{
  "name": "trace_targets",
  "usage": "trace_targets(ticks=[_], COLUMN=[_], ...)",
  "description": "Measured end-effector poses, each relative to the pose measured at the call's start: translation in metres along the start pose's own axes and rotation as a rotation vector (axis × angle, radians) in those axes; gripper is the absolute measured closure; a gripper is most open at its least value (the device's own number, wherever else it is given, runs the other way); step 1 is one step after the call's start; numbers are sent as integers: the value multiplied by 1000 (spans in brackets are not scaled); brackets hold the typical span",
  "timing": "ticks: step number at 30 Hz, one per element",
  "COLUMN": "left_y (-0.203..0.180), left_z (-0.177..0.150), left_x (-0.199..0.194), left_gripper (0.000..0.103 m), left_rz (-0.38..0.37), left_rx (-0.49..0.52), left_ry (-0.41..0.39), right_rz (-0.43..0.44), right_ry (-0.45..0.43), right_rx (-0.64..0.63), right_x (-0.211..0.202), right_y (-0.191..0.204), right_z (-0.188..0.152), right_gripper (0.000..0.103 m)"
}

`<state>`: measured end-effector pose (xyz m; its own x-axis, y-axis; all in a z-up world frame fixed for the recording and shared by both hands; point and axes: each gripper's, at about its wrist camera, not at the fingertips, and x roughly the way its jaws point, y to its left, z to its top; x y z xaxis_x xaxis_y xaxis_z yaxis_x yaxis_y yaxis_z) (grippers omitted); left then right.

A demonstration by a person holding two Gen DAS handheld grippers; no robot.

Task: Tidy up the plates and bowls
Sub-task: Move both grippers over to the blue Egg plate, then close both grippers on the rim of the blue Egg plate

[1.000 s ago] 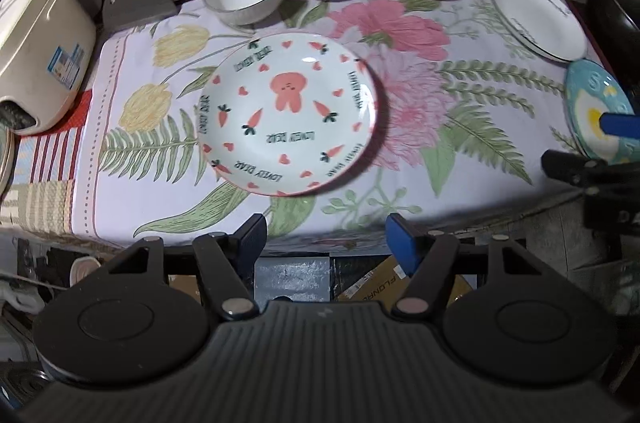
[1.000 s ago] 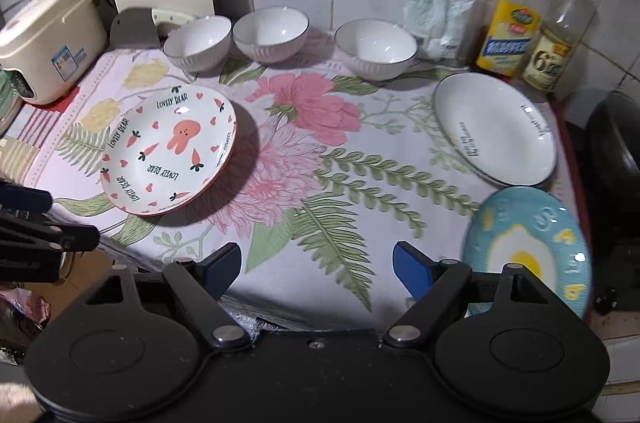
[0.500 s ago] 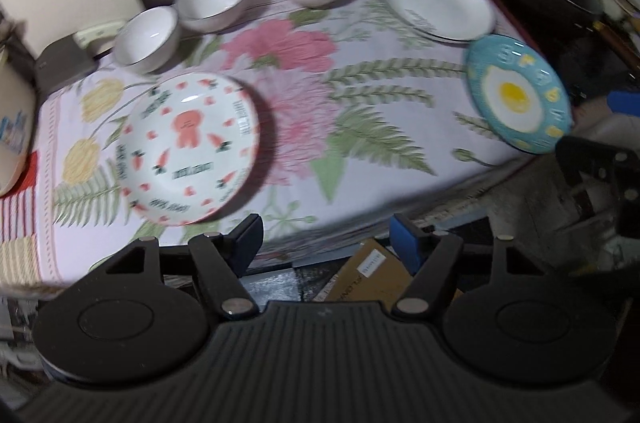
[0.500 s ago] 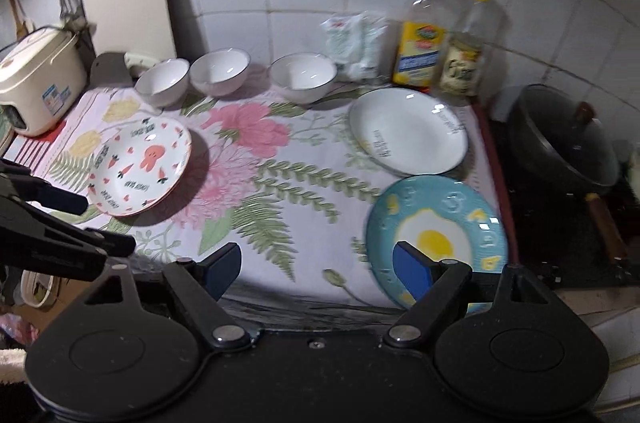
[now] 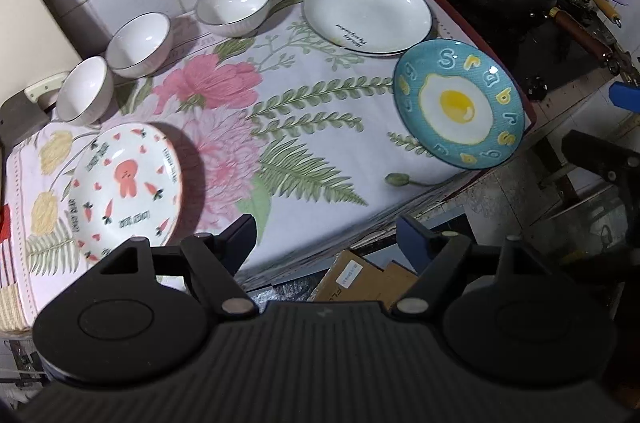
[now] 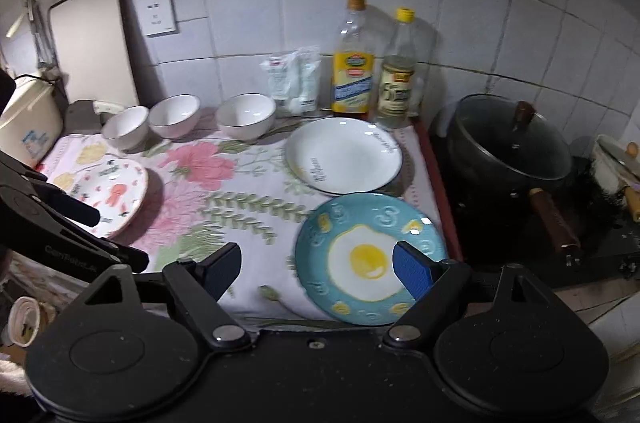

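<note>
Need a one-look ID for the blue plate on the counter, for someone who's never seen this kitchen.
Find the floral tablecloth beside the black pan. At its front corner nearest the pan lies the blue plate, just in front of the plain white plate. It alone is turquoise, with a fried egg painted in the middle.

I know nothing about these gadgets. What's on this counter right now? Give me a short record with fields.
Surface: floral cloth on a kitchen counter
Bowls: three white bowls in a row near the tiled wall
Plates: white plate, blue egg plate, carrot-pattern plate, all lying apart
Stacked: nothing yet
Left gripper: jaws opening, nothing between them
Right gripper: open, empty, above the blue egg plate's near edge
Nearby: two bottles, lidded black pan
</note>
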<state>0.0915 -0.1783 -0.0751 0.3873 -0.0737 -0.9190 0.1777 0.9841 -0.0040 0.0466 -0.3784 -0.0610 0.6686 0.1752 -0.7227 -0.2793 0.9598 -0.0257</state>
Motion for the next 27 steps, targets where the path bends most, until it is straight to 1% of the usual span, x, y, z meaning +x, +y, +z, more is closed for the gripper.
trace_targets(ticks=[7, 8, 11, 12, 14, 17, 20, 22, 25, 27], left_y=[-21, -24, -30, -32, -34, -38, -43, -46, -51, -54], left_z=[16, 18, 24, 26, 29, 31, 32, 33, 34, 36], left_x=[14, 16, 26, 30, 42, 63, 87, 101, 115, 126], left_gripper=[27, 27, 27, 27, 27, 27, 27, 27, 27, 27], left_rz=[4, 6, 5, 2, -5, -18, -12, -12, 21, 13], left_rx=[16, 18, 20, 17, 2, -30, -50, -54, -49, -44], left_ry=[-33, -41, -67, -76, -83, -99, -110, -111, -131, -123], right_rz=[-38, -39, -51, -58, -68, -74, -55, -45, -34, -35], right_ry=[-29, -42, -118, -131, -127, -108, -95, -89, -75, -64], right_rx=[-18, -21, -37, -40, -27, 39, 130, 178, 226, 258], right_x=[4, 6, 13, 19, 33, 58, 83, 97, 116, 128], right_y=[-22, -25, -35, -39, -49, -66, -85, -96, -103, -109], right_z=[-5, -7, -19, -24, -32, -45, -61, -70, -77, -80], right_gripper=[17, 17, 17, 17, 17, 17, 17, 17, 17, 17])
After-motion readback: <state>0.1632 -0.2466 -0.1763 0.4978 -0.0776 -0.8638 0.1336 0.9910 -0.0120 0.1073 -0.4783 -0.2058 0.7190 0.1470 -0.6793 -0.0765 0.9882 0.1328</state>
